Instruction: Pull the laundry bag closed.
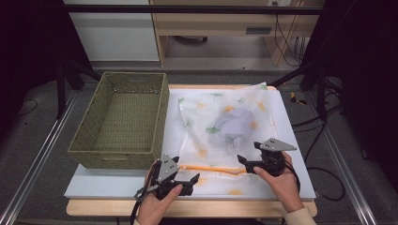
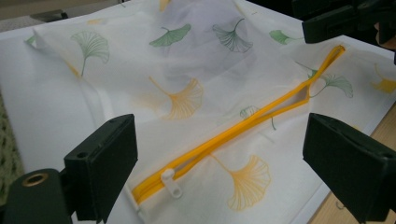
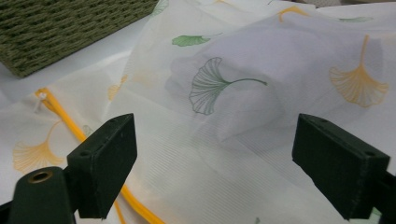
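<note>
- From the high view, a white mesh laundry bag (image 1: 225, 126) printed with ginkgo leaves lies on the white board (image 1: 291, 140) that tops the bench, spreading from the board's far right corner down to its near edge.
- A grey-lilac garment (image 1: 237, 123) shows through the mesh near the middle of the bag.
- An orange zipper (image 1: 213, 168) runs along the bag's near side, parallel to the board's near edge, between the two tools.
- At the board's near edge the left gripper (image 1: 193, 178) sits in the person's left hand (image 1: 157, 206), jaws apart, pointing right toward the zipper's left end.
- Farther right along that edge, the right gripper (image 1: 242, 161) is held in the right hand (image 1: 281, 180), jaws apart, its tips at the zipper's right end.
- A green woven basket (image 1: 122, 119) stands on the board's left side, just beside the bag.
- Through the left gripper view, the two black jaws stand wide apart with nothing clamped; the zipper (image 2: 243, 128) runs diagonally between them, gaping at its far end, and its white pull tab (image 2: 172, 183) lies near the left jaw.
- Across the bag in that view, the right gripper's black jaw (image 2: 334, 23) hovers by the zipper's far end.
- Through the right gripper view, the jaws are spread wide and empty over the mesh; the garment (image 3: 261, 88) shows under a green leaf print, the zipper (image 3: 70, 119) passes by the left jaw, and the basket (image 3: 60, 28) fills the upper left corner.
</note>
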The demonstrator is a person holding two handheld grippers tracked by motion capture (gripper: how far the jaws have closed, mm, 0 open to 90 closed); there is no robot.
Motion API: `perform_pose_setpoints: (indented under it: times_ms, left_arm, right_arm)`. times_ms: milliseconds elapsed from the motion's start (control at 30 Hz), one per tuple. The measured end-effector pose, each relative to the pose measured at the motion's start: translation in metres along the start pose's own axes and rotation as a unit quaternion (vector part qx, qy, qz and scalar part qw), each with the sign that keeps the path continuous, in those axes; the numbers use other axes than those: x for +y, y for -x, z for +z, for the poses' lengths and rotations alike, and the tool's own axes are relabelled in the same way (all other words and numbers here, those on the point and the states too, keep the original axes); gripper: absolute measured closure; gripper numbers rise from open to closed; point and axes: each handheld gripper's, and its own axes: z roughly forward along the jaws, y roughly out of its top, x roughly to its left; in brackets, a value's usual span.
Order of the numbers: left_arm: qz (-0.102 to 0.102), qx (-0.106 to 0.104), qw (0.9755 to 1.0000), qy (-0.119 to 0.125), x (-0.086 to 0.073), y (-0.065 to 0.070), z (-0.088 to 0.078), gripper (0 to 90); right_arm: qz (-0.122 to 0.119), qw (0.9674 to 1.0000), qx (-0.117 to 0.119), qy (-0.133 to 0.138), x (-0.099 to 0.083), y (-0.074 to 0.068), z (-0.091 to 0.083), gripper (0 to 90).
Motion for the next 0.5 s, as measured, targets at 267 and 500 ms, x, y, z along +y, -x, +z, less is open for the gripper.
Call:
perform_pose_setpoints:
  times_ms: [267, 500]
  left_arm:
    - [-0.005, 0.019, 0.9997, -0.012, -0.008, 0.002, -0.014, 13.9]
    - [0.003, 0.047, 0.9985, -0.028, -0.013, -0.001, -0.021, 31.8]
  right_arm:
    - [0.013, 0.9987, -0.049, -0.001, -0.003, 0.011, -0.002, 25.1]
    - [-0.001, 0.9988, -0.046, 0.016, -0.002, 0.013, -0.008, 28.3]
